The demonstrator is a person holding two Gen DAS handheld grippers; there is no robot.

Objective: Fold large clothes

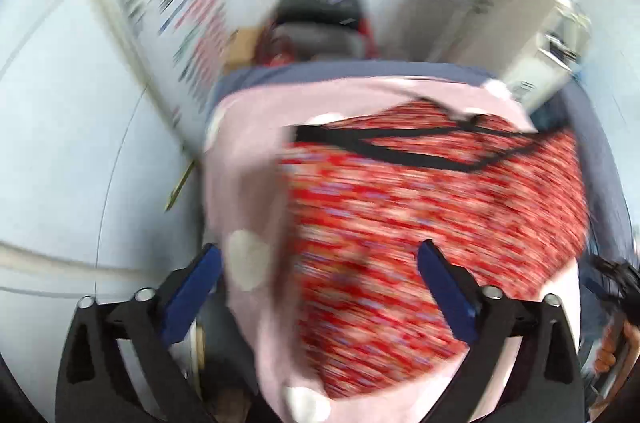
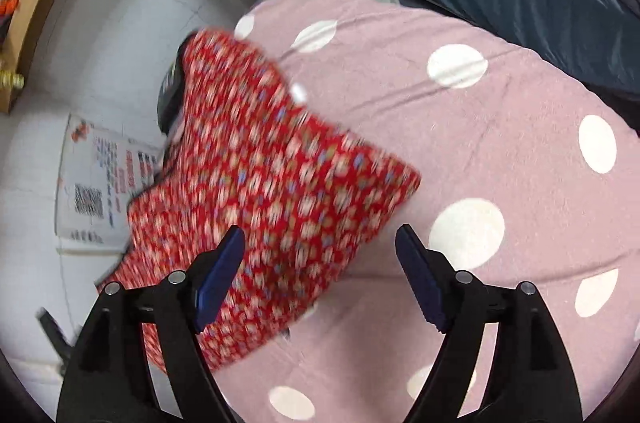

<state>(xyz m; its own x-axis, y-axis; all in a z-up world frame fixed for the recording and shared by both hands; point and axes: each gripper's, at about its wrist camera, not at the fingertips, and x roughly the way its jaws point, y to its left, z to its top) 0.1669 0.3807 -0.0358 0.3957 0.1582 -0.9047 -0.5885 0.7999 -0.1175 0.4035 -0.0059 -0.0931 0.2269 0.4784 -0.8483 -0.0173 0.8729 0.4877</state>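
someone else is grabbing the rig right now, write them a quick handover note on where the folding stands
Left gripper: open, nothing between the pads, pointing down over the red floral garment.
Right gripper: open, holding nothing, above the near edge of the same garment.
Garment: lies released on the pink polka-dot cover, bunched, one side hanging over the cover's edge toward the floor. Its black trim shows at the far side in the left wrist view.
Done: how many folds are in cannot be told; both views are blurred.
Left: probably pull the overhanging side back onto the cover, flatten, finish folding.
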